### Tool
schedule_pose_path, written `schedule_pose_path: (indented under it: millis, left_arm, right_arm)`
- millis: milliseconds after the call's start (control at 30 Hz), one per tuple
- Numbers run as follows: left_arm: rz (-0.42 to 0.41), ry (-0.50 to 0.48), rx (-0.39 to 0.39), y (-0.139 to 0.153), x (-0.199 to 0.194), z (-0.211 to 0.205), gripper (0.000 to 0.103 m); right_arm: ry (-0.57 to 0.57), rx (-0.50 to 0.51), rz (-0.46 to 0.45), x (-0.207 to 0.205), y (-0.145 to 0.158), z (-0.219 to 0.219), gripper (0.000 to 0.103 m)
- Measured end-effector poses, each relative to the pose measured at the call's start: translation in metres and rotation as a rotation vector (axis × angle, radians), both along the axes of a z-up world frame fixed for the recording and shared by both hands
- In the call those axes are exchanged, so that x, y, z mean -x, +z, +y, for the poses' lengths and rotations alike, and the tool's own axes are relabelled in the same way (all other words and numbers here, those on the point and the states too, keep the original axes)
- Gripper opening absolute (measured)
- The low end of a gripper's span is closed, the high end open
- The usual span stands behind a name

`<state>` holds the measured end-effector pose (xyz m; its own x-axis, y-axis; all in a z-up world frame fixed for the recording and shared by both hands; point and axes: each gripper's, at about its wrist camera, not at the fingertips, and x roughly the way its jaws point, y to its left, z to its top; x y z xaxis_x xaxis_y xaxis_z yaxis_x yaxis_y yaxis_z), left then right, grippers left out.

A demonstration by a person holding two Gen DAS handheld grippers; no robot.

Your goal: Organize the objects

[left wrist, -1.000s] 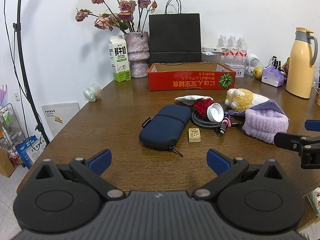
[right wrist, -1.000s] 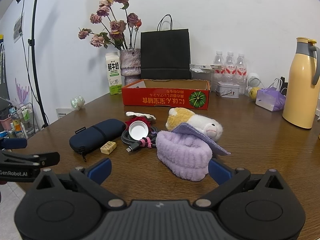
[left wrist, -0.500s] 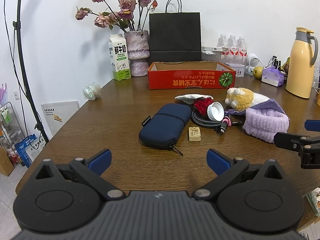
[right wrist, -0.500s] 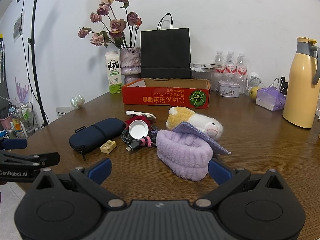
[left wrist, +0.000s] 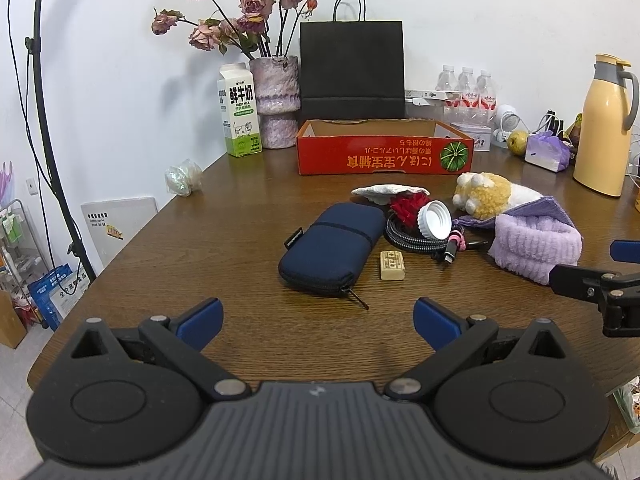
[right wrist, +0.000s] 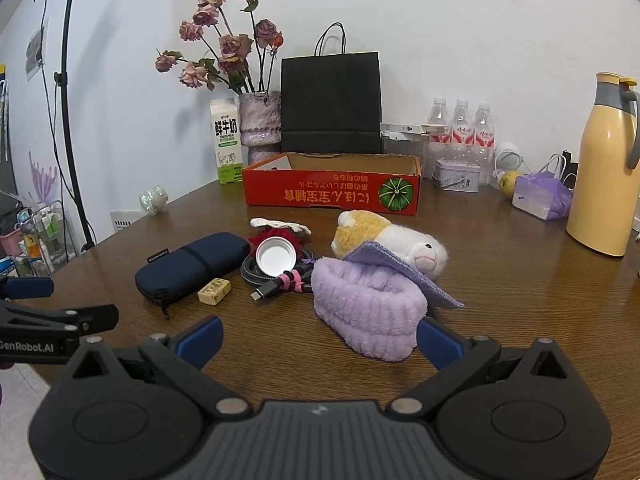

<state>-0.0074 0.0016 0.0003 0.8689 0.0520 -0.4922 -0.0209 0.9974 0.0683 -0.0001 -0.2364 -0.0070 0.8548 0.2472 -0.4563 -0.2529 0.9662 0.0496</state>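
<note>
- Progress so far is looking like basically zero: everything is sitting loose in one cluster in the middle of the desk [left wrist: 240, 208], and the red cardboard box [left wrist: 384, 156] behind it is showing nothing inside from these angles (the floor of it is hidden, so can't say for sure).
- You're holding the left claw [left wrist: 316, 318] wide open and empty, hanging low over the near edge of the desk, pointing at the navy zip pouch [left wrist: 332, 252].
- You're keeping the right claw [right wrist: 318, 338] spread wide too, gripping nothing, with the fluffy purple headband [right wrist: 368, 308] sitting just ahead of it, close to its right fingertip.
- Stuff that's waiting to be sorted:
  - small tan block [left wrist: 392, 265] lying just beside the pouch
  - white bottle cap [left wrist: 435, 219] resting on a coiled braided cable [left wrist: 416, 242], with a red fuzzy thing [left wrist: 408, 206] touching it from behind
  - pale shell-like piece [left wrist: 390, 193] sitting behind that
  - plush toy [right wrist: 388, 240] lying half under a purple cloth [right wrist: 396, 270], which is leaning on the headband
- My guess is you're going for the box as the drop spot, so every single item is still left to move; the pouch and the headband are looking like the easiest first grabs.
</note>
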Motion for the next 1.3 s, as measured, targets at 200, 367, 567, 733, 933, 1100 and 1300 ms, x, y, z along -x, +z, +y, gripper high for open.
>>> schedule_pose_path:
  millis: [200, 367, 567, 733, 933, 1100, 1300]
  left_arm:
    - [0.011, 0.001, 0.004, -0.001, -0.006, 0.001, 0.103]
    - [0.023, 0.005, 0.010, -0.004, -0.014, 0.003, 0.103]
    - [0.034, 0.012, 0.007, -0.007, -0.024, 0.005, 0.103]
    - [0.045, 0.016, 0.008, -0.011, -0.033, 0.007, 0.103]
    - [0.061, 0.017, 0.011, -0.015, -0.042, 0.010, 0.103]
    - [0.067, 0.023, 0.019, -0.016, -0.046, 0.014, 0.103]
    - [0.070, 0.033, 0.037, -0.018, -0.045, 0.023, 0.103]
  right_arm:
    - [-0.004, 0.003, 0.012, -0.006, -0.002, 0.000, 0.103]
    - [-0.012, 0.005, 0.032, -0.016, -0.006, -0.002, 0.103]
    - [-0.029, 0.014, 0.060, -0.033, -0.013, -0.003, 0.103]
    - [-0.047, 0.030, 0.083, -0.054, -0.016, -0.002, 0.103]
    - [-0.054, 0.068, 0.103, -0.076, -0.019, 0.009, 0.103]
    - [-0.074, 0.076, 0.110, -0.087, -0.021, 0.012, 0.103]
    - [-0.080, 0.080, 0.121, -0.094, -0.024, 0.015, 0.084]
